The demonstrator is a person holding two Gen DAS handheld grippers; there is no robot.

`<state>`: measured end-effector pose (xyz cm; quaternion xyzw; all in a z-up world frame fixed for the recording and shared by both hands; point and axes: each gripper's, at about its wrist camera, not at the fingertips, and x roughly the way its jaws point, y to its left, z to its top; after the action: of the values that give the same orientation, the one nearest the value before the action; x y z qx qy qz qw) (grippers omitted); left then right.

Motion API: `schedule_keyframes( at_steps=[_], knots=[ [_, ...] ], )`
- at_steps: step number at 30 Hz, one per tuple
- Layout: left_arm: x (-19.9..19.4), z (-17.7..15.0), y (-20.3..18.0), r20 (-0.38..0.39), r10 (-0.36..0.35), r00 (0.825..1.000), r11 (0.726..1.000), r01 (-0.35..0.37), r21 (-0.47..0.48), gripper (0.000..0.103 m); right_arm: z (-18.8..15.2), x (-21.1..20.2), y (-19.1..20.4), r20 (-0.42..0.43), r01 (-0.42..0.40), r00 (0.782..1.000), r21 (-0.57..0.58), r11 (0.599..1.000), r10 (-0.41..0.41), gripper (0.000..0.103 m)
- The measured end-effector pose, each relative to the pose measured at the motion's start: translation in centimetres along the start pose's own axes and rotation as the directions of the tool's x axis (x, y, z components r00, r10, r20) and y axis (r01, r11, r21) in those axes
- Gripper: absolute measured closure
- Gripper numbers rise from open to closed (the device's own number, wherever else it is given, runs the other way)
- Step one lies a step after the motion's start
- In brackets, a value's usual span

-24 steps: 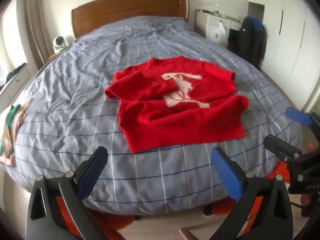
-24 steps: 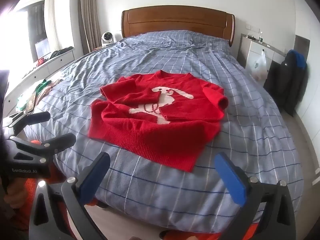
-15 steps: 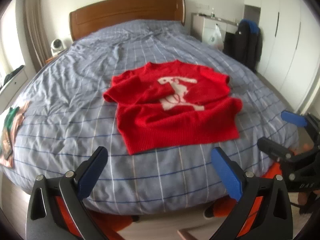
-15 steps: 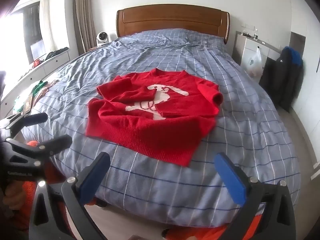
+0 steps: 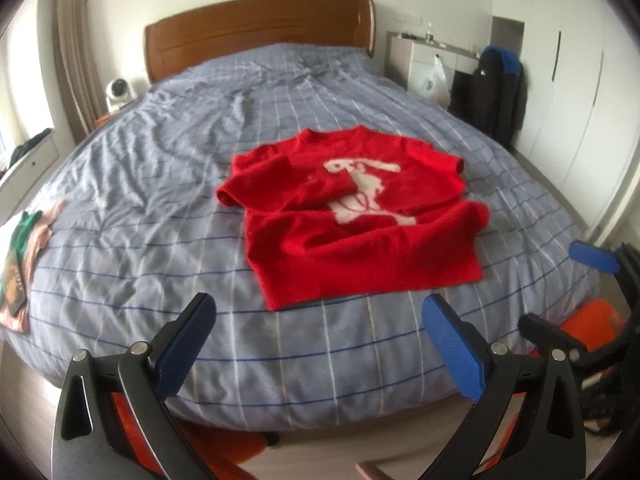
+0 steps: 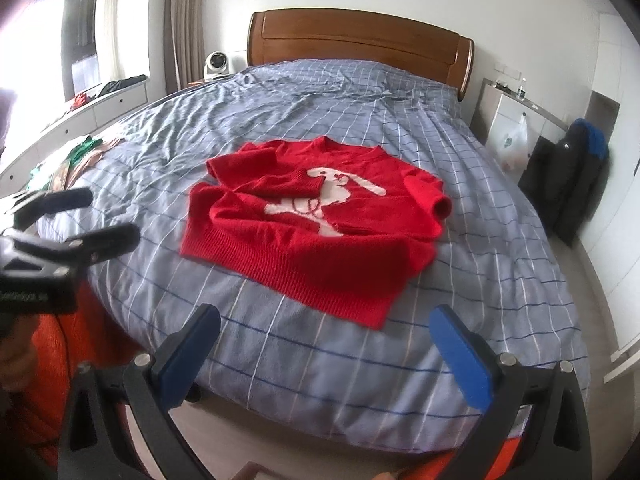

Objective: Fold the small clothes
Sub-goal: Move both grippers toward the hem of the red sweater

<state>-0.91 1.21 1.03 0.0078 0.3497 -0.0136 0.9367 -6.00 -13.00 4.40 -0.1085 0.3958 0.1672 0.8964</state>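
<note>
A red sweater [image 5: 356,216] lies flat on the bed [image 5: 160,184], both sleeves folded in across its white rabbit motif, its hem toward me. My left gripper [image 5: 320,344] hangs wide open with nothing between its blue pads, short of the sweater's hem, above the foot of the bed. My right gripper [image 6: 324,344] is likewise spread and empty, also clear of the sweater. A small green and pink garment [image 5: 20,256] lies well left of the sweater at the bed's edge.
</note>
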Motion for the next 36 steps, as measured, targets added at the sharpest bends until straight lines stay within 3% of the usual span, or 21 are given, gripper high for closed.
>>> schedule_keyframes(
  at_steps=[6, 13, 18, 23, 28, 36],
  knots=[
    [1.0, 0.0, -1.6, -0.07, -0.055, 0.996, 0.998, 0.054, -0.012, 0.0, -1.4, 0.4, -1.1, -0.019, -0.008, 1.0, 0.03, 1.0, 0.008, 0.0],
    [-0.1, 0.2, -2.1, -0.04, -0.011, 0.999, 1.0, 0.012, 0.018, 0.0, -1.2, 0.7, -1.5, 0.003, -0.024, 1.0, 0.027, 0.999, 0.023, 0.0],
    [-0.4, 0.4, -1.1, -0.012, 0.006, 1.0, 1.0, -0.006, 0.021, 0.0, -0.5, 0.2, -1.5, 0.068, -0.025, 0.997, 0.046, 0.999, 0.022, 0.0],
    [1.5, -0.4, 0.2, -0.05, 0.001, 0.999, 1.0, -0.001, -0.002, 0.0, -0.7, -1.3, -3.2, 0.135, 0.013, 0.991, 0.095, 0.995, -0.025, 0.0],
    [3.8, -1.2, 2.8, -0.105, 0.043, 0.994, 0.998, -0.047, -0.033, 0.001, -1.2, -0.5, -5.2, 0.105, 0.026, 0.993, 0.159, 0.987, -0.043, 0.0],
    [3.1, -1.0, 3.3, -0.079, 0.025, 0.997, 0.998, -0.03, -0.056, 0.001, -1.3, -0.3, -4.9, 0.125, 0.009, 0.992, 0.155, 0.988, -0.028, 0.0]
  ],
)
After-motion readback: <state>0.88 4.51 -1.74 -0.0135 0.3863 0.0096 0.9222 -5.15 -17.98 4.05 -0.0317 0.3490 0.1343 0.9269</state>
